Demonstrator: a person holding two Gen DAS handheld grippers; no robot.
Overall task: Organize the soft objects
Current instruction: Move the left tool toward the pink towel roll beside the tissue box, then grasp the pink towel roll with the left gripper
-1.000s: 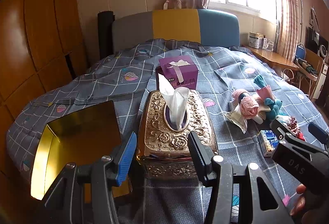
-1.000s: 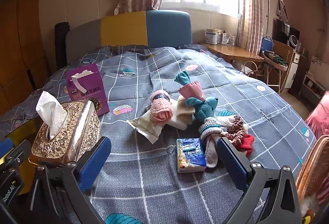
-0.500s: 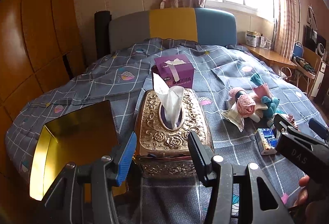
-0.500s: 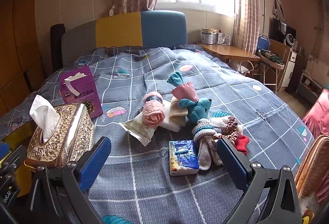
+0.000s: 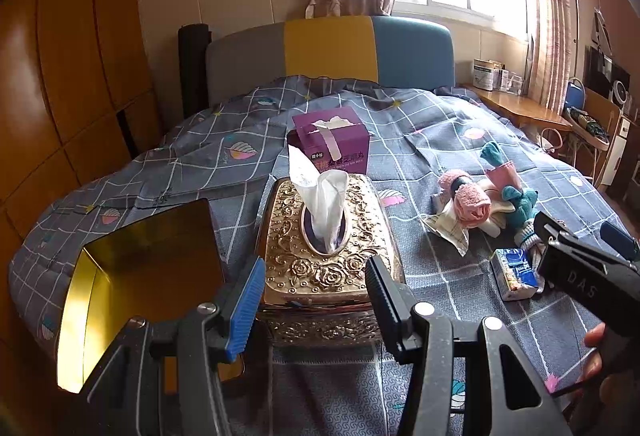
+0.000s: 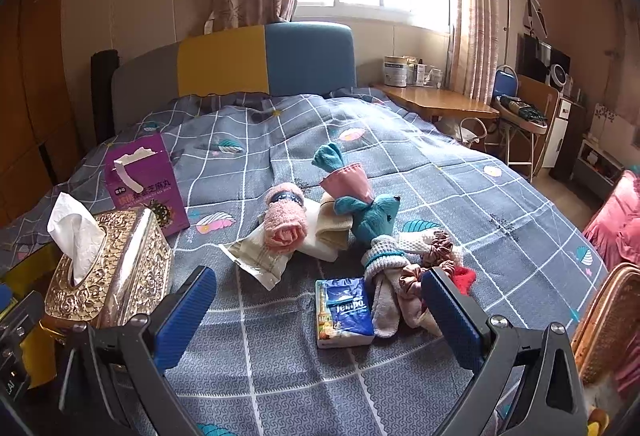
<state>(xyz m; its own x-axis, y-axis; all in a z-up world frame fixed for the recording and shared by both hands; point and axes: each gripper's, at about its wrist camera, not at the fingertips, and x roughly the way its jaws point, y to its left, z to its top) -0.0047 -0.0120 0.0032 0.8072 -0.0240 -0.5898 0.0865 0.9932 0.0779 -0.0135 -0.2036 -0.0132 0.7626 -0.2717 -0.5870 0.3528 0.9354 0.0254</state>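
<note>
Right wrist view: my right gripper (image 6: pixel 316 310) stands wide open at the bottom of the frame with nothing between its blue pads, and the tissue pack (image 6: pixel 344 312) lies on the bed (image 6: pixel 500 203) just beyond them, lower centre. Over the last second that pack and the pile of soft things (image 6: pixel 352 224) behind it, mid-frame, have slid lower and grown a little, so I judge this hand has been easing in toward them; the pack looks like the first pick. In the left wrist view my left gripper (image 5: pixel 316 300) is also open, about half spread and empty, its jaws unchanged, with the gold tissue box (image 5: pixel 326 252) just past the tips. The gold tin (image 5: pixel 120 276) sits open at lower left, a likely place for the soft things. Nothing has been sorted yet.
</note>
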